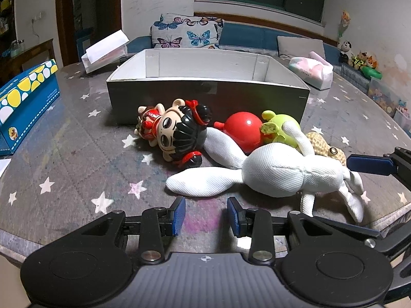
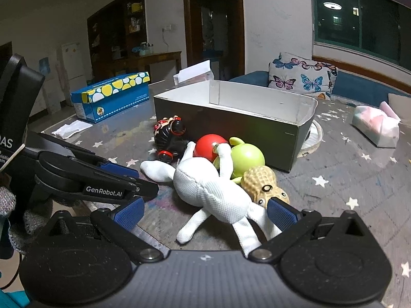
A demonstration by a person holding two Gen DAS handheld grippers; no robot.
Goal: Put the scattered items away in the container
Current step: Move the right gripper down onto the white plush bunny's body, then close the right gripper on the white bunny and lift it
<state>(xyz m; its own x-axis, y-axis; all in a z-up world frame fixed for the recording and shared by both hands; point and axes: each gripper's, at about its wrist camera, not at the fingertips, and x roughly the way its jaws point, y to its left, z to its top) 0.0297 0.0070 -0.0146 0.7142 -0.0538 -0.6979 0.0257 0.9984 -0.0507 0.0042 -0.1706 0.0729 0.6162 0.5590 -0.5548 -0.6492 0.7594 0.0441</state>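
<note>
A white plush rabbit (image 1: 280, 174) lies on the starry tabletop in front of an open black box with white inside (image 1: 205, 97). Beside it lie a doll with black hair (image 1: 177, 133), a red ball toy (image 1: 244, 128), a green toy (image 1: 285, 128) and a tan peanut toy (image 1: 326, 146). My left gripper (image 1: 206, 214) is open and empty, just short of the rabbit's ear. My right gripper (image 2: 205, 211) is open, its jaws straddling the rabbit's (image 2: 213, 190) legs; the peanut toy (image 2: 264, 184) sits by the right finger. The box (image 2: 231, 120) stands behind.
A blue spotted carton (image 1: 23, 102) stands at the left, a white open box (image 1: 105, 51) behind it, a tissue pack (image 1: 310, 71) at the right. The table's near edge runs close to my grippers. A sofa with a butterfly pillow (image 1: 185, 32) is beyond.
</note>
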